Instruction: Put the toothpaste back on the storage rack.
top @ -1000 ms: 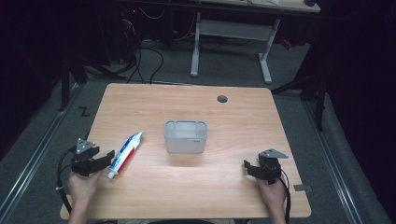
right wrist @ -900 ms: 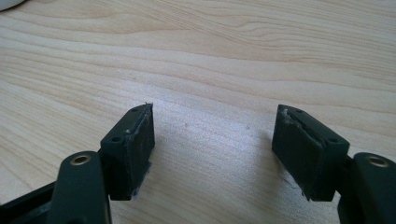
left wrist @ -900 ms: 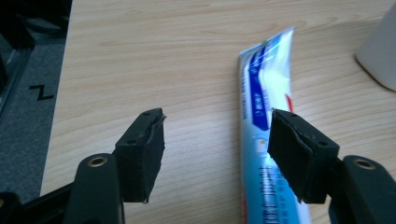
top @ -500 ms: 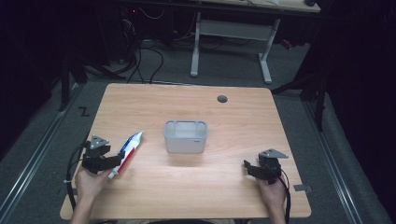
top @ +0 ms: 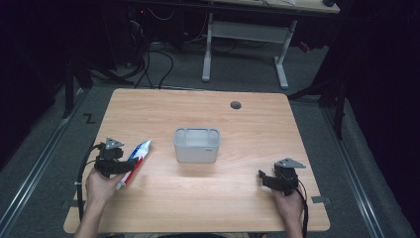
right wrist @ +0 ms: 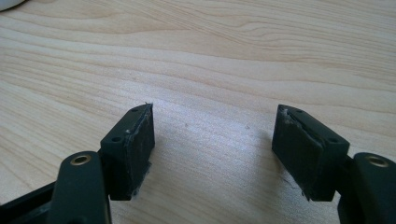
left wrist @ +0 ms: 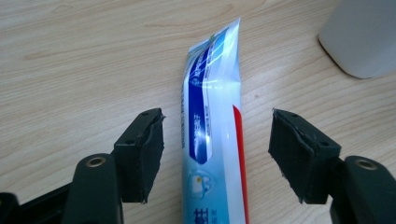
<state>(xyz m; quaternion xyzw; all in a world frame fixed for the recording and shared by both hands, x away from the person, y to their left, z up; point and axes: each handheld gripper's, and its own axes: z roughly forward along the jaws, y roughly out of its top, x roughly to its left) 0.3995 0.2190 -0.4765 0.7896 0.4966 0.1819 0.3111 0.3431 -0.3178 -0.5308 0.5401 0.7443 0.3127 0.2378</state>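
a: starting big. wooden table (top: 208,208), pale grain, round cable hole (top: 236,105) at its far side, well away from both of my tongs.

b: and in the middle?

a: a grey tub (top: 196,145), open top, divided inside. it stands ahead and to the right of my left gripper (top: 117,166), ahead and to the left of my right gripper (top: 270,179). in the left gripper view its rounded corner (left wrist: 362,35) sits beyond the right jaw, apart from it.

b: the tube?

a: toothpaste tube (top: 134,162), white with blue and a red stripe, lying flat on the table. in the left gripper view the tube (left wrist: 212,135) runs lengthwise between my left jaws, its flat crimped end pointing away from me toward the tub, short of touching it. cap end is out of sight below the jaws.

b: gripped?

a: no. left jaws are released, spread wide. bare wood shows between each pad and the tube, a narrower gap at the left pad, wider at the right. the tube lies nearer the left pad.

b: right side?

a: right gripper (right wrist: 212,140) released too, jaws wide apart, plain tabletop between them, well apart from tub and tube.
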